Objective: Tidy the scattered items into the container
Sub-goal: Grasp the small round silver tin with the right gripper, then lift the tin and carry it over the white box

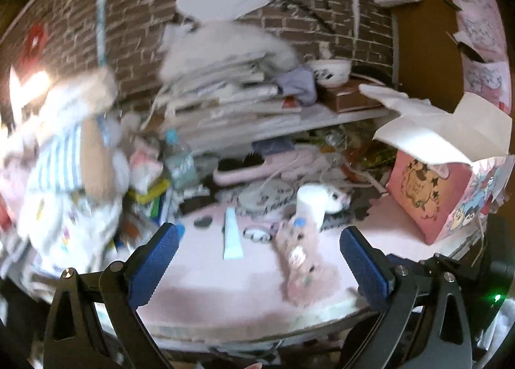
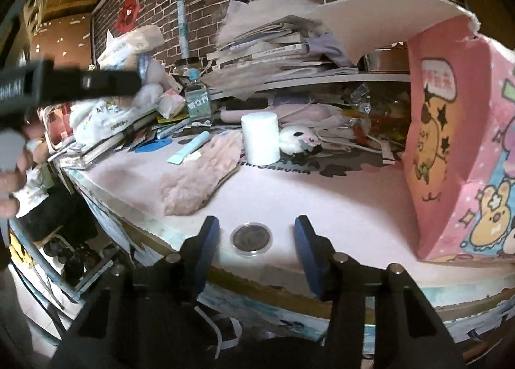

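Observation:
A pink cartoon-printed box (image 1: 447, 198) (image 2: 460, 150) with open white flaps stands at the right of the pink desk mat (image 1: 225, 275) (image 2: 289, 195). On the mat lie a fluffy pink pouch (image 1: 302, 259) (image 2: 199, 172), a light-blue tube (image 1: 232, 234) (image 2: 190, 152), a white cylinder (image 1: 311, 206) (image 2: 260, 137), a small white plush (image 1: 334, 200) (image 2: 297, 140) and a round coin in a clear case (image 2: 251, 238). My left gripper (image 1: 259, 234) hangs open above the mat's front. My right gripper (image 2: 256, 229) is open, its blue fingers either side of the coin case.
A stack of books and papers (image 1: 225, 92) (image 2: 273, 44) fills a shelf at the back against the brick wall. A bottle (image 2: 197, 98), bags and a soft toy (image 1: 93, 150) crowd the left side. A hand holding the other gripper (image 2: 64, 82) shows at left.

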The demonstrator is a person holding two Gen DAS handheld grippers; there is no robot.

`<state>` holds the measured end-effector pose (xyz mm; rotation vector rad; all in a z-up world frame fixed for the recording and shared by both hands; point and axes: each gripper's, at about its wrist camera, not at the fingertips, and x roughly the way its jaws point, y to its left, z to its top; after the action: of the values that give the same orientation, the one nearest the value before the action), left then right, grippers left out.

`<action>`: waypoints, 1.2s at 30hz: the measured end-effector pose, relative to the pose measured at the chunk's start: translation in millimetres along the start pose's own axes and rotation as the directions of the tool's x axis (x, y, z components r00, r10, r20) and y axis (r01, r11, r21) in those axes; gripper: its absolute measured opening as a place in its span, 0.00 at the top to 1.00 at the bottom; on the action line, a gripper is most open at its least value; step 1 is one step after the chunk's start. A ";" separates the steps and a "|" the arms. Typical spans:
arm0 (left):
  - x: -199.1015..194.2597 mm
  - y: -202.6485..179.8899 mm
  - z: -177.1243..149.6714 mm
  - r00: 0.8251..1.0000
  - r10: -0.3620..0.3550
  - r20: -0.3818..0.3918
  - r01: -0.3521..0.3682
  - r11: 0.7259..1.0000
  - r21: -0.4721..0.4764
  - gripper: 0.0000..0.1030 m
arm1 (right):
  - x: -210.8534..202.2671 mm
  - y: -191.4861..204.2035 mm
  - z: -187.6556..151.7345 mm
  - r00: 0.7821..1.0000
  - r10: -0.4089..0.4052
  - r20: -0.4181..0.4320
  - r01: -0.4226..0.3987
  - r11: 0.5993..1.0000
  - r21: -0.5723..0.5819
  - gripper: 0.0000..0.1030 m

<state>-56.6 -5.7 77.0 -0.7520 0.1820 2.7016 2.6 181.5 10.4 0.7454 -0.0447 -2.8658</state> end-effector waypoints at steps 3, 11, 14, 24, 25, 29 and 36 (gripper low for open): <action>6.7 8.5 -15.6 0.999 0.012 -0.031 -0.013 0.999 -0.038 0.03 | -0.6 0.8 -1.3 1.000 -0.005 0.010 0.005 1.000 -0.008 0.64; 14.7 17.0 -35.5 0.997 0.013 -0.078 -0.019 0.997 -0.074 0.03 | -0.7 2.3 -5.0 0.999 -0.029 0.039 0.031 0.998 -0.048 0.76; 14.5 17.5 -35.6 0.997 0.010 -0.076 -0.016 0.997 -0.077 0.03 | -0.5 2.8 -5.5 0.998 -0.031 0.046 0.034 0.998 -0.059 0.76; 16.2 16.2 -33.3 0.997 0.004 -0.080 -0.011 0.996 -0.085 0.03 | -2.8 4.4 -2.4 0.997 -0.035 0.065 0.040 0.997 -0.070 0.76; 16.5 16.2 -33.1 0.997 0.005 -0.081 -0.012 0.996 -0.085 0.03 | -4.0 4.8 -0.8 0.997 -0.036 0.072 0.042 0.996 -0.074 0.76; 17.0 16.6 -32.7 0.997 0.004 -0.082 -0.011 0.996 -0.085 0.03 | -9.1 6.6 7.5 0.994 -0.037 0.100 0.046 0.995 -0.089 0.76; 19.9 16.6 -34.0 0.995 0.008 -0.098 -0.016 0.996 -0.084 0.03 | -19.5 9.2 27.9 0.986 -0.036 0.163 0.057 0.990 -0.127 0.76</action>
<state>-62.1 -22.7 38.1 -0.9121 0.0955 2.7001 7.3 175.5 44.9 0.4972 0.1404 -2.9321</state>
